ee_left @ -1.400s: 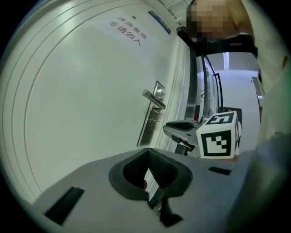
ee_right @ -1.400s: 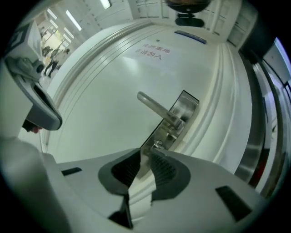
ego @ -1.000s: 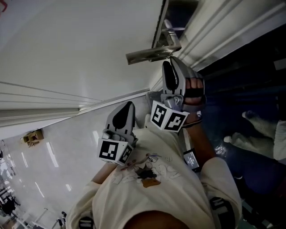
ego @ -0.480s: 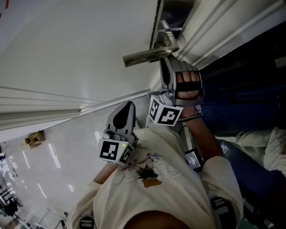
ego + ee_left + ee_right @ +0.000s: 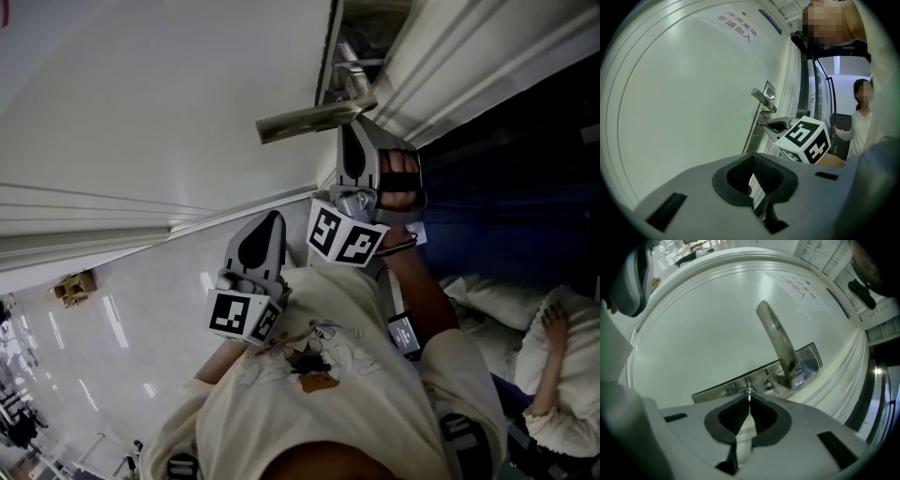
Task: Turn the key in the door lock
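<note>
The white door (image 5: pixel 169 94) carries a steel lever handle (image 5: pixel 305 119) on a long steel lock plate (image 5: pixel 726 387). The same handle (image 5: pixel 778 341) rises over the plate in the right gripper view. A small metal key (image 5: pixel 750 391) sticks out of the plate below it. My right gripper (image 5: pixel 749 399) points level at the lock. Its jaws are closing and the pads pinch the key's head. From above, that gripper (image 5: pixel 352 127) sits just under the handle. My left gripper (image 5: pixel 272 217) hangs back lower left, shut with nothing in it.
The door frame's white mouldings (image 5: pixel 450 66) run beside the lock, with a dark opening beyond. A person in white (image 5: pixel 860 122) stands past the frame; another figure (image 5: pixel 553 375) shows at the head view's lower right. Glossy pale floor (image 5: pixel 103 328) lies to the left.
My right gripper edged closer under the handle and its jaws went from wide open to shut on the key. The left gripper stayed put. The figure at right shifted.
</note>
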Motion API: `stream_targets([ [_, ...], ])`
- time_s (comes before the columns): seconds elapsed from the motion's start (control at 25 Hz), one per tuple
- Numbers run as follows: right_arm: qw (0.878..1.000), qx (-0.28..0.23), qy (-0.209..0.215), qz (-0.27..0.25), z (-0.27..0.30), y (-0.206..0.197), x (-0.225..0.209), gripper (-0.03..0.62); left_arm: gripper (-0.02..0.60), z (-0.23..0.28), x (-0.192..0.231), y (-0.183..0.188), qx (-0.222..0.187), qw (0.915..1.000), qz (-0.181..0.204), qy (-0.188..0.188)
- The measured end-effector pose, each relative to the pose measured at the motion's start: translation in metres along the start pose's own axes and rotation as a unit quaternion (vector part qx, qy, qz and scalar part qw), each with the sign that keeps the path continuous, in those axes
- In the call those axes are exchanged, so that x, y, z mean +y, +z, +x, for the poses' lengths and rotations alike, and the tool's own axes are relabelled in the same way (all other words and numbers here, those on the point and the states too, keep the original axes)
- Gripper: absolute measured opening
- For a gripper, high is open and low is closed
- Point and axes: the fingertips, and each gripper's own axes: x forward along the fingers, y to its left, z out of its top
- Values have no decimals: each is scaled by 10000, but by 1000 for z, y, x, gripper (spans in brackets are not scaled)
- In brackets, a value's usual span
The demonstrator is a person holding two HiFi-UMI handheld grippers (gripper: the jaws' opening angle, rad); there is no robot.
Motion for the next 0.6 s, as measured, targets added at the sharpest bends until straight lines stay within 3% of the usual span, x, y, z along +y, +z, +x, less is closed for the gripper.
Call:
stream_targets([
  [0.12, 9965, -37, 123, 826, 1, 0, -1, 14, 5, 2, 2, -2, -3, 10000, 8, 10],
  [0.2, 9880, -40, 243, 1527, 1, -1, -2, 14, 5, 4, 3, -3, 3, 10000, -2, -16],
  [0.44, 9486, -66, 524, 3120, 1, -4, -5, 14, 5, 9, -3, -7, 63, 9999, -1, -153],
  [0.6, 9090, -266, 727, 4095, 2, -4, -8, 14, 5, 11, -8, -8, 91, 9997, 21, -221],
])
